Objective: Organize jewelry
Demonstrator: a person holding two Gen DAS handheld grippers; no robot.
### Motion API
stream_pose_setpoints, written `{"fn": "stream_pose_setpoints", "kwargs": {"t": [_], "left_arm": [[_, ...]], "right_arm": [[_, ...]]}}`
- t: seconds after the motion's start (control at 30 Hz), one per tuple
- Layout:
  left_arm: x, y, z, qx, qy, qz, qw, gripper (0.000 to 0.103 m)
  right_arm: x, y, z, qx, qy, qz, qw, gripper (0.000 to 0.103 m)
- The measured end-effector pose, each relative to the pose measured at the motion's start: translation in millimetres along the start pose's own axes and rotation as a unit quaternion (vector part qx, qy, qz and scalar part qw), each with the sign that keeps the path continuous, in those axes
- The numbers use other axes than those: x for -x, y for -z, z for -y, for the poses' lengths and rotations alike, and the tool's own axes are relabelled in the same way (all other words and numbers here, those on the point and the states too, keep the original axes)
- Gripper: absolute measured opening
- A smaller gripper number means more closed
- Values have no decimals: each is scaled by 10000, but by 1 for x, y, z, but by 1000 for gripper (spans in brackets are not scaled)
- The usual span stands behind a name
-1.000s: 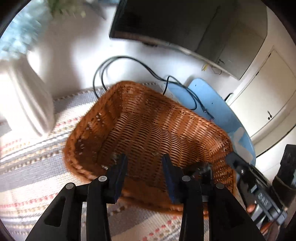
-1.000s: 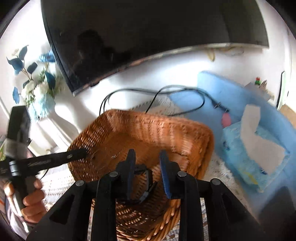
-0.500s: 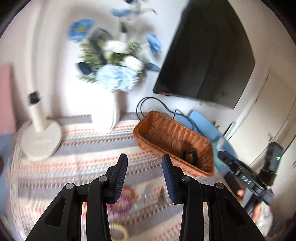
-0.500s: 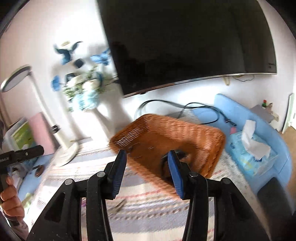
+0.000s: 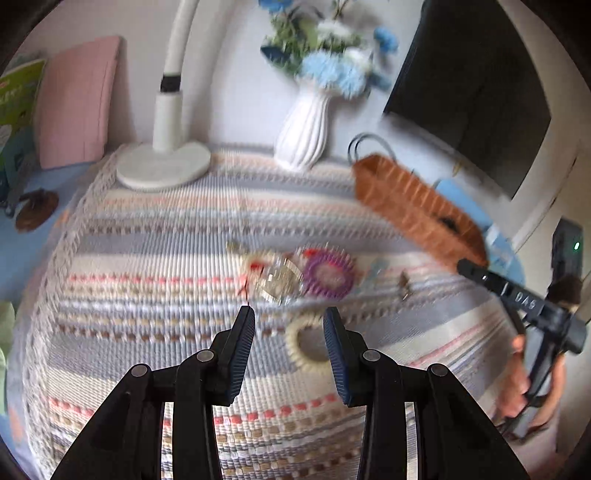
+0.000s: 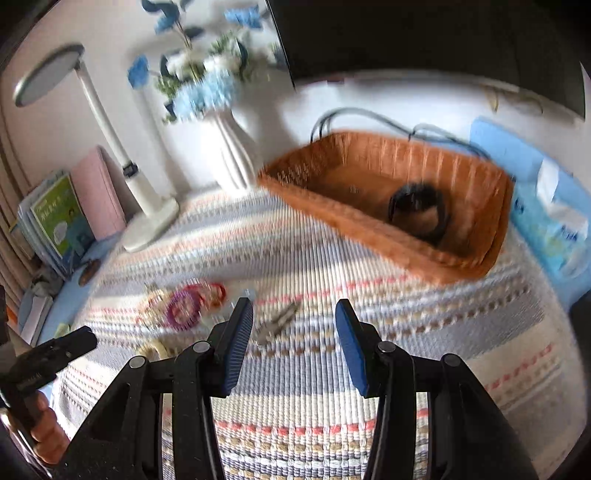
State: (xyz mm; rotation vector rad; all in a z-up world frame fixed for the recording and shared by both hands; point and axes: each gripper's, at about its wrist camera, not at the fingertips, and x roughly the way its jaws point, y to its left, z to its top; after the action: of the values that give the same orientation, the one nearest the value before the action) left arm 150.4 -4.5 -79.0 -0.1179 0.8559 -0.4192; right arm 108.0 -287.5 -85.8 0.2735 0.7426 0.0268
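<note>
A brown wicker basket point(image 6: 354, 221) stands at the back right of the striped cloth, with a black band point(image 6: 417, 212) lying inside it. Loose pieces lie on the cloth: a purple coil hair tie point(image 5: 328, 275), a clear sparkly piece point(image 5: 277, 284), a cream coil tie point(image 5: 304, 343), a red ring point(image 6: 214, 291) and a metal clip point(image 6: 277, 321). My left gripper point(image 5: 288, 319) hovers open above the cream tie, holding nothing. Short of the basket, my right gripper point(image 6: 293, 314) is open and empty, the clip just ahead of its left finger. Both views are motion-blurred.
A white vase point(image 5: 306, 129) of blue flowers and a white desk lamp point(image 5: 166, 162) stand at the back. Books and a pink case point(image 6: 99, 192) lie at the left. A blue tissue pack point(image 6: 550, 221) sits right of the basket point(image 5: 406, 206), under a dark screen point(image 6: 424, 33).
Both grippers pulled back from the basket. The right one opened and left the black band inside. The left one swung left, so the loose jewelry came into its view.
</note>
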Motion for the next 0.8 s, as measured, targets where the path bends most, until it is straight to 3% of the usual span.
{"fn": "stream_pose_setpoints", "kwargs": {"t": [0.2, 0.33, 0.8], "left_arm": [[-25, 10, 5, -140, -279, -154, 9994, 40], [-39, 13, 8, -169, -335, -280, 9989, 40], [-51, 18, 11, -246, -528, -429, 9974, 39]], "right_arm": [[-25, 11, 13, -210, -45, -620, 9978, 50], [-42, 17, 10, -359, -404, -1049, 9930, 50], [-78, 10, -47, 492, 344, -963, 9935, 49]]}}
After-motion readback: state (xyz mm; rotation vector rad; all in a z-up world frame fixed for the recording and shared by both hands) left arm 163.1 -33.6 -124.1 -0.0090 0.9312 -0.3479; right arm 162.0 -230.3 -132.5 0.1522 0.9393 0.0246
